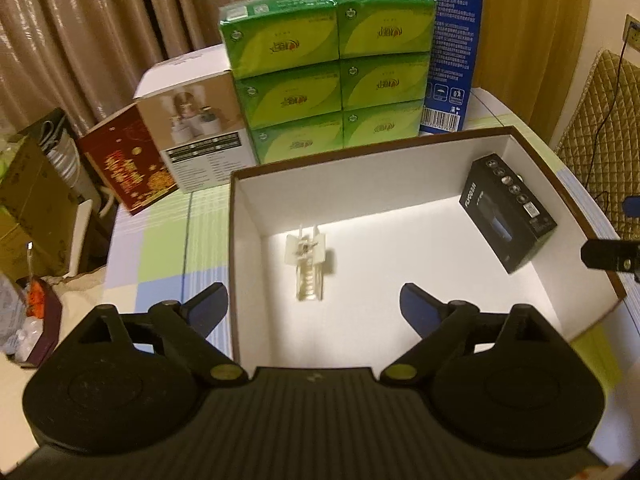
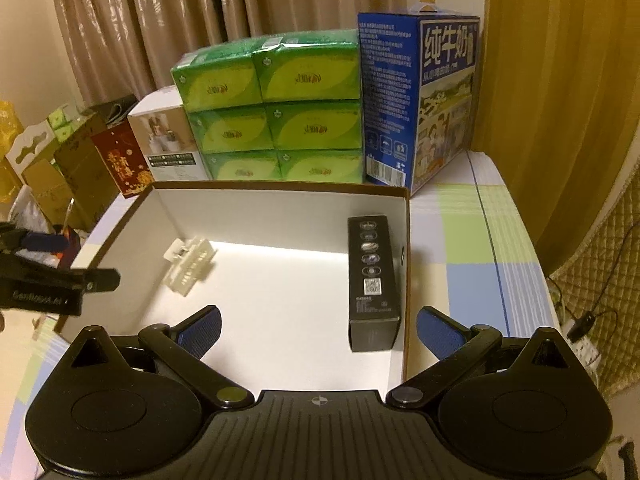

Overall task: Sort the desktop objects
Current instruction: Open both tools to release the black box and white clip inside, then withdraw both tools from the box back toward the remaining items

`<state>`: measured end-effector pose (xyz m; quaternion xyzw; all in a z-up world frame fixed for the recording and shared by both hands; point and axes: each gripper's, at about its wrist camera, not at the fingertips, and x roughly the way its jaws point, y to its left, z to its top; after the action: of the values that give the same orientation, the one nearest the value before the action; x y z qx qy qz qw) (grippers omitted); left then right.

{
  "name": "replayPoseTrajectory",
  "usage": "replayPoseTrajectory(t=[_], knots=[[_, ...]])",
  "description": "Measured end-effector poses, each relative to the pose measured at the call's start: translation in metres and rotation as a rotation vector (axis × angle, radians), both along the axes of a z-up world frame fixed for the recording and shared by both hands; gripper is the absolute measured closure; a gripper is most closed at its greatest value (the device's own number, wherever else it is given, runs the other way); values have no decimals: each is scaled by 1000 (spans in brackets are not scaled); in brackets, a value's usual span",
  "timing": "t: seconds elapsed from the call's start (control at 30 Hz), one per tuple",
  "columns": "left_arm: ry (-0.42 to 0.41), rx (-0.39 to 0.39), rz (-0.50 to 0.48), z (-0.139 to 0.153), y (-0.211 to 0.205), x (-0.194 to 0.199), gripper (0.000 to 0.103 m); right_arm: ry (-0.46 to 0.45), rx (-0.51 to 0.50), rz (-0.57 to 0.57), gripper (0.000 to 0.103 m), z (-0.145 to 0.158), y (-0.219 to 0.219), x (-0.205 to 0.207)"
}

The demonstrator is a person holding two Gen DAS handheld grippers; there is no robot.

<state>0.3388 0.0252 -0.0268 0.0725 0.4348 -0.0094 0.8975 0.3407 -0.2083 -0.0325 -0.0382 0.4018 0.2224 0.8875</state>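
Desktop objects already lie in the open white cardboard box with a brown rim (image 1: 240, 208): a small translucent plastic clip (image 1: 307, 266) on the floor near the left wall, and a slim black retail carton (image 2: 373, 280) lying flat along the right wall. The left hand-held gripper (image 1: 314, 306) is tilted downward above the box's near left corner, its blue-padded fingers (image 1: 416, 308) spread wide with nothing between them. The right hand-held gripper (image 2: 318, 330) is angled down over the near right side, jaws equally wide and empty, straddling the box's right wall. The box sits on a table (image 2: 480, 240) covered in a pastel checked cloth. Behind it stand a stack of green tissue packs (image 1: 328, 68), a tall blue milk carton (image 2: 420, 100), a white product box (image 1: 192, 120) and a dark red printed box (image 1: 124, 164). Beige curtains (image 1: 100, 20) hang behind.
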Motion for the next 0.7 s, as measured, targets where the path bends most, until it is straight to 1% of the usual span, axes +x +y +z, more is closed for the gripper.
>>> replayPoseTrajectory(t=[0.17, 0.3, 0.43, 0.7], knots=[[-11, -13, 19, 12, -1, -29, 12, 3, 21, -2, 2, 7, -4, -21], [-36, -14, 20, 21, -4, -51, 8, 7, 28, -2, 2, 11, -5, -36], [-50, -37, 26, 30, -4, -72, 7, 2, 30, 8, 2, 15, -6, -53], [-45, -34, 38, 36, -7, -110, 7, -7, 21, 38, 2, 21, -8, -88]])
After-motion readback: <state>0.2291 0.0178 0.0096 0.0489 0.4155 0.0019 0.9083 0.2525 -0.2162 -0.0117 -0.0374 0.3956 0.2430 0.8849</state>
